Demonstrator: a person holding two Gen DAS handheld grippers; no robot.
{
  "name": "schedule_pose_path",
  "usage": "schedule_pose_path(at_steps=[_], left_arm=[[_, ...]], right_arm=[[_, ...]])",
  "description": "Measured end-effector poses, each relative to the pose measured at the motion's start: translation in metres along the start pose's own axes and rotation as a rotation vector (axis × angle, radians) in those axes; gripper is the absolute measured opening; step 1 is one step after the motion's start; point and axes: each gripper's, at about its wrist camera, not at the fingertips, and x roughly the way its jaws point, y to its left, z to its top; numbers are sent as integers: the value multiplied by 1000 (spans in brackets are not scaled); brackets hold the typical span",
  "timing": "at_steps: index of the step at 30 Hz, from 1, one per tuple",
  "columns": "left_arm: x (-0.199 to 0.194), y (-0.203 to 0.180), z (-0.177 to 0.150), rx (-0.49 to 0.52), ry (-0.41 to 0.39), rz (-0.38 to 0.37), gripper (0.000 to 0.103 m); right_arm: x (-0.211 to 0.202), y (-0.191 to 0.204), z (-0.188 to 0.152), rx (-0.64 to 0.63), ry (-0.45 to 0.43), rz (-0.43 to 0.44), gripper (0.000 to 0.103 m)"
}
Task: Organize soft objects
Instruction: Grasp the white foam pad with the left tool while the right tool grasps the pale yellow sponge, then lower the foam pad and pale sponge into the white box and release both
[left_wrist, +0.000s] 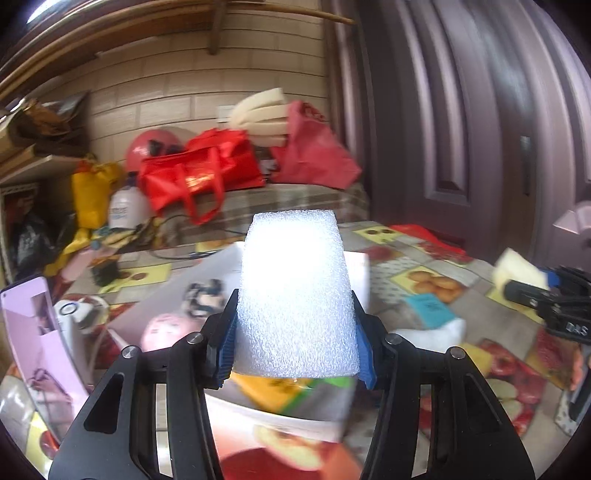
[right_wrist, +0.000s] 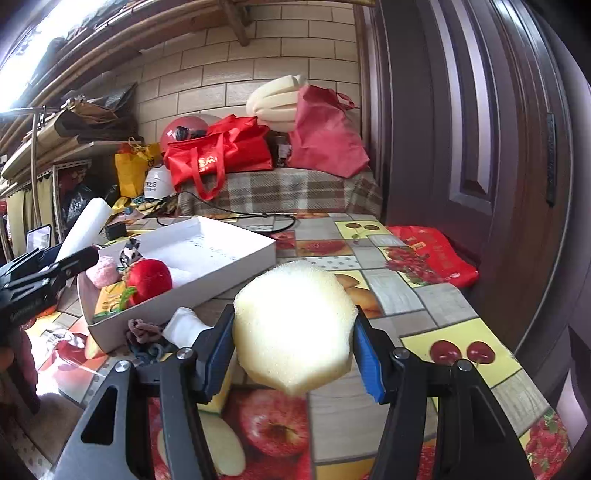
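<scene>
With both sets of jaws pressed onto foam, we judge ourselves to be in the carry step, each piece lifted and neither yet put away. Our left gripper (left_wrist: 297, 339) pinches a white foam block (left_wrist: 295, 295) between its blue pads (left_wrist: 226, 354), the block standing up and away from us along the fingers. Our right gripper (right_wrist: 293, 350) squeezes a rounded cream sponge (right_wrist: 295, 325), whose sides dent in where the pads bite.

We take the white box (right_wrist: 221, 254) as our landmark. It sits open on the fruit-print tablecloth (right_wrist: 436, 314), and already holds a red plush piece (right_wrist: 149, 278), a pink fluffy ball (right_wrist: 103, 271) and a small black-and-white item we cannot make out. In the right wrist view the cream sponge hangs clear of the table, just beside the box's near corner; the foam block, seen there in the left gripper, is held beyond the box's far-left side. A white sock (right_wrist: 183, 326) and a crumpled dark cloth (right_wrist: 146, 341) lie on the table against the box's front wall.

Next, as we read it, each piece must be brought over the box's bare floor, lowered inside its walls, and only then let go. Foam springs back, so a high release could bounce it out.
</scene>
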Motion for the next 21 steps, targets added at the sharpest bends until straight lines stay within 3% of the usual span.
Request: schedule_pose_path(at_steps=[11,21], left_arm=[[38,68,2,-114,17,199,52],[55,80,5,-150,12,224,52]], right_arm=[[22,59,7,-89,6,120,59],[49,130,17,-105,37,286,59]])
